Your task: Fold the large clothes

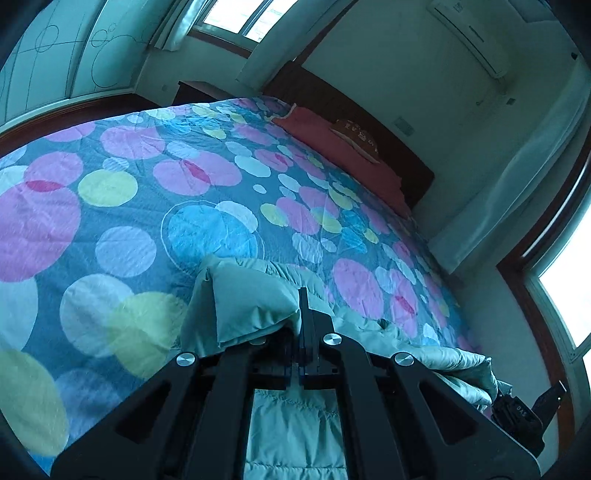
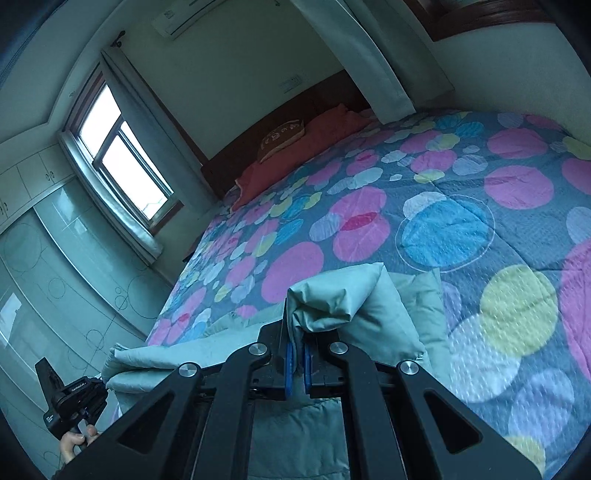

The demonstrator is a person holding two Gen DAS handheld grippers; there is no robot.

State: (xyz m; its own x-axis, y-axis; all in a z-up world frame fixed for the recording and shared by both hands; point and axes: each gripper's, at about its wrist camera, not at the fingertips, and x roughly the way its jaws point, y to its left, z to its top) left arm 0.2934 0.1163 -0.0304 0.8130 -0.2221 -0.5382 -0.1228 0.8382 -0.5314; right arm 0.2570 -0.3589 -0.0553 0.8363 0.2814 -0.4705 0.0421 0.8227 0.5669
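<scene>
Black tongs (image 2: 295, 354), silver screws, blue pads (image 2: 289, 365); bare-skinned hand (image 2: 74, 445).

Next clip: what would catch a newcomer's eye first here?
The bedspread, covered in big pink, blue and yellow circles, fills most of both views. In front, a pale green quilted garment is bunched up, pinched by the left hand-held gripper and the right hand-held gripper. A red pillow lies by the headboard.

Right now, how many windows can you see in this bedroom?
2. One window is on the wall beside the bed's headboard end; another window is on the opposite side, behind the polka-dot quilt. More may be hidden.
</scene>
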